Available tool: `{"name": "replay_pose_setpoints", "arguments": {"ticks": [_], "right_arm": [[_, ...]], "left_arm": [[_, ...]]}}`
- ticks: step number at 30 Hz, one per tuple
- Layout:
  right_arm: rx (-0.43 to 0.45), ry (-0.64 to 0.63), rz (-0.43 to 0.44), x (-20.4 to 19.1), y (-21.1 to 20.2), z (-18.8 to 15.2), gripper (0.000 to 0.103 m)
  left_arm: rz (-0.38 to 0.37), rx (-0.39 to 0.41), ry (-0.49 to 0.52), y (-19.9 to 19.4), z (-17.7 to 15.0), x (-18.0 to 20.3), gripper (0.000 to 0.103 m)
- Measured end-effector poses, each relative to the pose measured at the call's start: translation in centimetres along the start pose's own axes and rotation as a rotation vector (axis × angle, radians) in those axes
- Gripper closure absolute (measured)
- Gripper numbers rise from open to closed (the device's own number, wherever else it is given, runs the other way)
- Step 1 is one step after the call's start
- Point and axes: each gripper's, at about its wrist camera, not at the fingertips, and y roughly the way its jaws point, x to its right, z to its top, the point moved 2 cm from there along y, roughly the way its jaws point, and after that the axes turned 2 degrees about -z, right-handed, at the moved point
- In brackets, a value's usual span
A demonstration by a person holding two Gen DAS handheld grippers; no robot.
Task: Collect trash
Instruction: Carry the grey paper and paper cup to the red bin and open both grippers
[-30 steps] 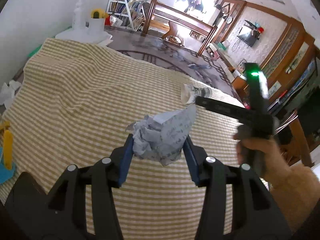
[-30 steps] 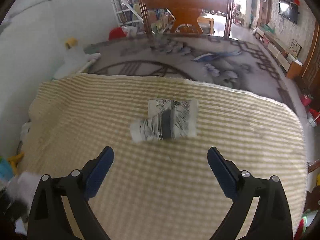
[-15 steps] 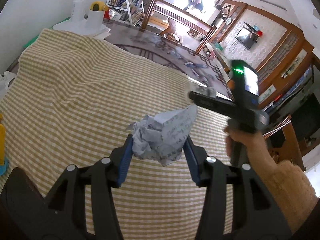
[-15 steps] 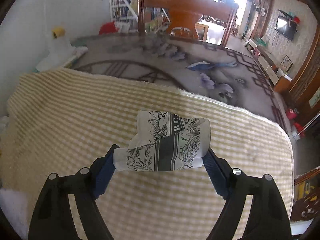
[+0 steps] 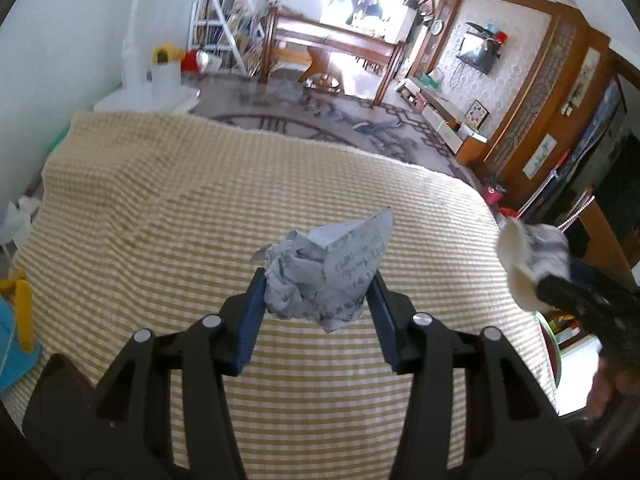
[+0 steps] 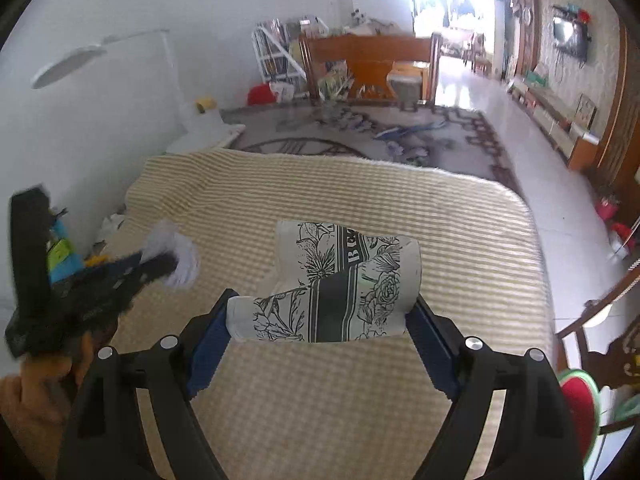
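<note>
Paper in both grips: my left fingers (image 5: 316, 294) clench a crumpled paper ball (image 5: 324, 276), my right fingers (image 6: 322, 320) pinch a flattened printed paper cup (image 6: 340, 292), both held above the checked cloth (image 5: 200, 208) on the surface.

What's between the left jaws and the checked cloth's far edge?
In the left wrist view, only the crumpled paper gripped there; beyond it the checked cloth is bare.

left tongs (image 5: 316, 292) clamp crumpled paper (image 5: 324, 276) above checked cloth (image 5: 200, 208).
</note>
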Motion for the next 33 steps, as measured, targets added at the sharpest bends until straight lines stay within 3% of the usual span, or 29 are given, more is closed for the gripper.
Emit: {"name": "replay_pose_setpoints", "arguments": {"ticks": [9,20,28,33], "right_arm": [[0.089,0.133,0.022,2.0,-6.7,-5.0,0.023],[0.16,0.258,-0.043,6.5,-11.6,-8.7,0.023],[0.184,0.38,-0.103,10.8,-13.2,-11.6,0.023],[0.179,0.432,-0.123,12.9,-13.6,-13.1,0.023]], "left_arm": [[-0.062,0.029,0.006,-3.4,-2.5,5.6,0.056],[-0.136,0.026,0.158,-4.3,-3.7,13.6,0.056],[-0.185,-0.003,0.256,-3.8,-4.9,18.2,0.056],[-0.21,-0.036,0.266,-3.0,-5.8,19.8,0.055]]}}
